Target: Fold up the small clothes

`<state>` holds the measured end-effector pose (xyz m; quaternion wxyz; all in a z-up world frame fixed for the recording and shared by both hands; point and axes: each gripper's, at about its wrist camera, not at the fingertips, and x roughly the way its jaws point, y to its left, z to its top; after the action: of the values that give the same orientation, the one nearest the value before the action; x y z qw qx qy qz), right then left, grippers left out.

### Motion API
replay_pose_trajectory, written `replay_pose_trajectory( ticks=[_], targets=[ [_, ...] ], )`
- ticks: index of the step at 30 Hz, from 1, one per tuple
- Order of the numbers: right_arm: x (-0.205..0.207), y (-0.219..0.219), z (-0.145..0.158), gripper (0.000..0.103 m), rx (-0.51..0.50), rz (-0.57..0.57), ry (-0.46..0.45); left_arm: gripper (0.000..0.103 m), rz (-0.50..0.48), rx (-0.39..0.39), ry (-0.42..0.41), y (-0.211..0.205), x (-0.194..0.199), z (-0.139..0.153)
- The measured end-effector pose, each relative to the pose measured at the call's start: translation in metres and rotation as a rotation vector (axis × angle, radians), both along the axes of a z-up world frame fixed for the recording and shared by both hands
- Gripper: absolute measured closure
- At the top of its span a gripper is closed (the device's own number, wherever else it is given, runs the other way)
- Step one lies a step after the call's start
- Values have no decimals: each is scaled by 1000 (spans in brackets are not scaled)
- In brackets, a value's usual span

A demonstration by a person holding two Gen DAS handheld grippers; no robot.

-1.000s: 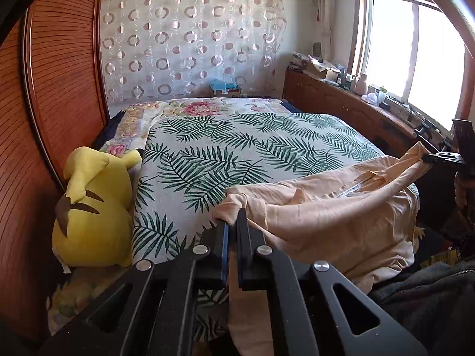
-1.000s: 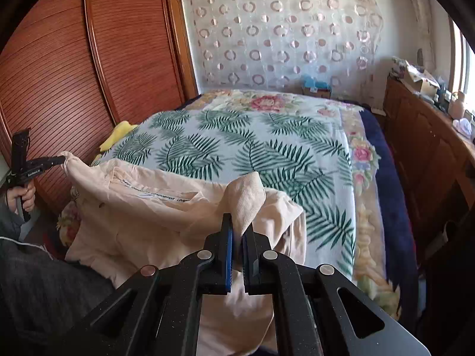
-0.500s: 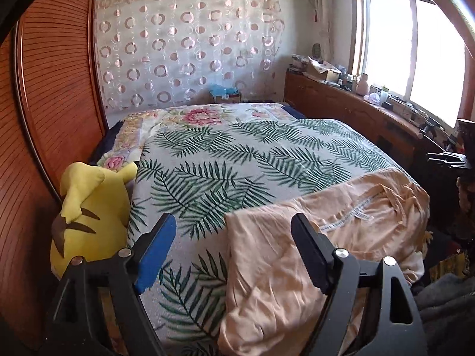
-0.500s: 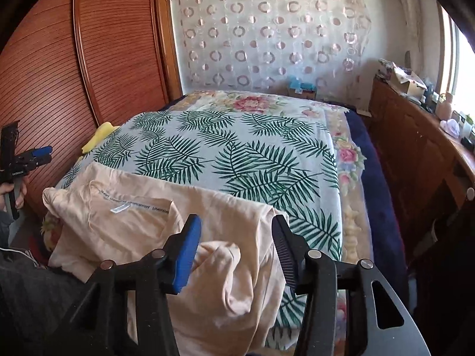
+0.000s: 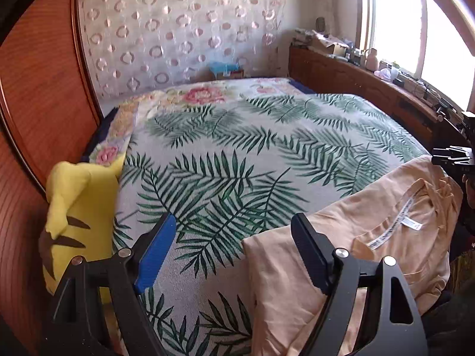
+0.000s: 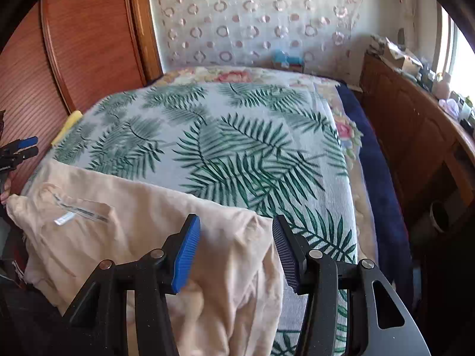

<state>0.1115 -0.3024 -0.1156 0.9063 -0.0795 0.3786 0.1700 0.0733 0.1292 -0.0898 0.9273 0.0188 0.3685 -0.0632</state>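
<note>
Left wrist view: left tongs (image 5: pixel 233 255) standing wide, nothing between the blue pad and the black one, poised over the leaf-print bedspread (image 5: pixel 237 154) just beside the near-left corner of the peach garment (image 5: pixel 394 252). Garment spread across the foot of the bed, neck label up, lower part draping over the edge. Judged step: laid flat, ready for the first fold. To do it well: take the corner by a shallow pinch at the hem, through both layers, keep the cloth low while carrying it across, match edge to edge, press the crease before letting go. Count here: one garment, one yellow plush toy (image 5: pixel 77 216) at the bed's left side, one white label (image 5: pixel 394 227), one other pair of tongs at the right edge of the frame. Right wrist view: right tongs (image 6: pixel 236 246) parted about halfway, holding nothing, hovering over the garment's rumpled near-right corner (image 6: pixel 237 252); cloth below the pads, not pinched. Worth smoothing the bunched folds near that corner before folding, and moving both hands together so the cloth stays square. Count here: one garment, one label (image 6: pixel 63 218), one bedspread, one left tongs at the far left edge with a hand (image 6: pixel 4 191) partly showing beneath.
</note>
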Motion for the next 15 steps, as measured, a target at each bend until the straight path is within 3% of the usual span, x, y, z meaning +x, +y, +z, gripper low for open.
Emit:
replay_pose_trajectory(
  ticks=[5,9,11,13,15],
  targets=[
    [13,-2,-16,50,3,-27,64,23,34,-23,92,8,6,-30],
    [10,5,-16,50,4,-29,56,24,25,-42,106,6,1,-36],
    [9,4,-18,50,3,-24,52,42,17,-56,116,4,0,-38],
    [8,2,-20,50,0,-16,53,49,6,-97,122,2,-1,-41],
    [10,5,-24,53,-25,21,60,59,-11,-89,115,-3,-4,-40]
  ],
)
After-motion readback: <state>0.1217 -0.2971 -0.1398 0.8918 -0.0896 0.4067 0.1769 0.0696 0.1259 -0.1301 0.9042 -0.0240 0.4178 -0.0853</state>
